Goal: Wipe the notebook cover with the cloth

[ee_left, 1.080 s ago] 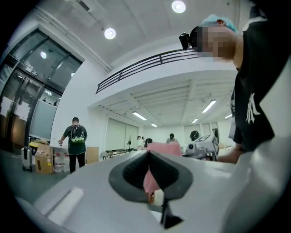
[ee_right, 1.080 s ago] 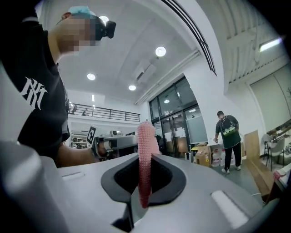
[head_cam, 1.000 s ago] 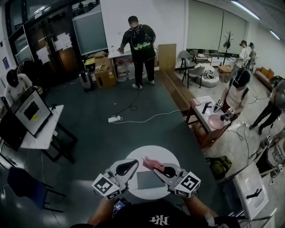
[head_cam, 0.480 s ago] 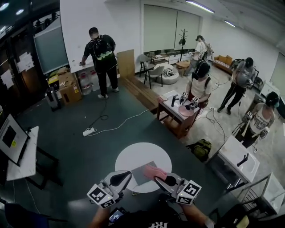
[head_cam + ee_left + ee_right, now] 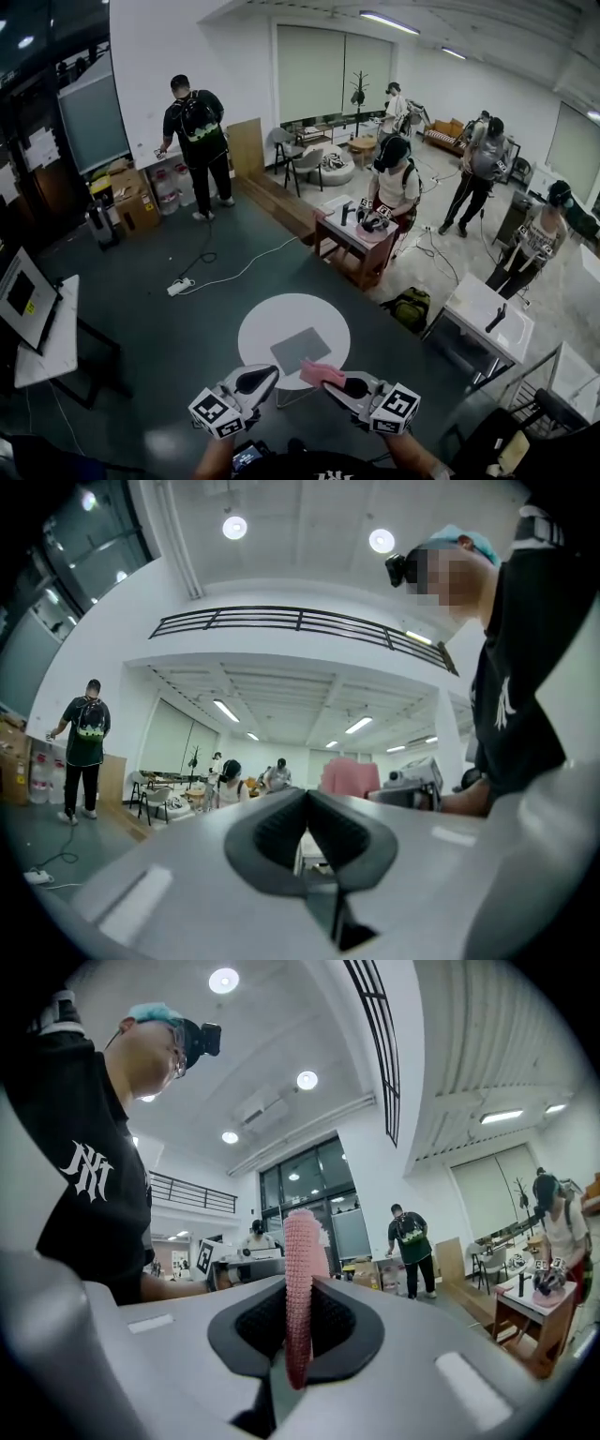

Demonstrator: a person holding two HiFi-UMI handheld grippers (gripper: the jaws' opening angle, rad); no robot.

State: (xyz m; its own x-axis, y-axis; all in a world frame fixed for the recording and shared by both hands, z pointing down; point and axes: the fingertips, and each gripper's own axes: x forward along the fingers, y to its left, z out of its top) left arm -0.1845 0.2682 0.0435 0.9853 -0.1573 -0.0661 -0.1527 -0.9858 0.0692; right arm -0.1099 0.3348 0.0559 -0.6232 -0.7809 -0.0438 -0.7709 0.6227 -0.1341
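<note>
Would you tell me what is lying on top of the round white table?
Only the grey notebook shows on the table. Its near edge is partly hidden behind the pink cloth and the right gripper.

Holds the left gripper [image 5: 265,374] and right gripper [image 5: 336,380] side by side close before the chest, forearms bent in beneath, marker cubes nearest the body. Left jaws pressed together with nothing between; right jaws clamped on a fold of pink cloth [image 5: 319,371].

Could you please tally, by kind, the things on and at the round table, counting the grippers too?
notebook: 1
cloth: 1
grippers: 2, the left gripper and the right gripper
round table: 1
Total: 5
</note>
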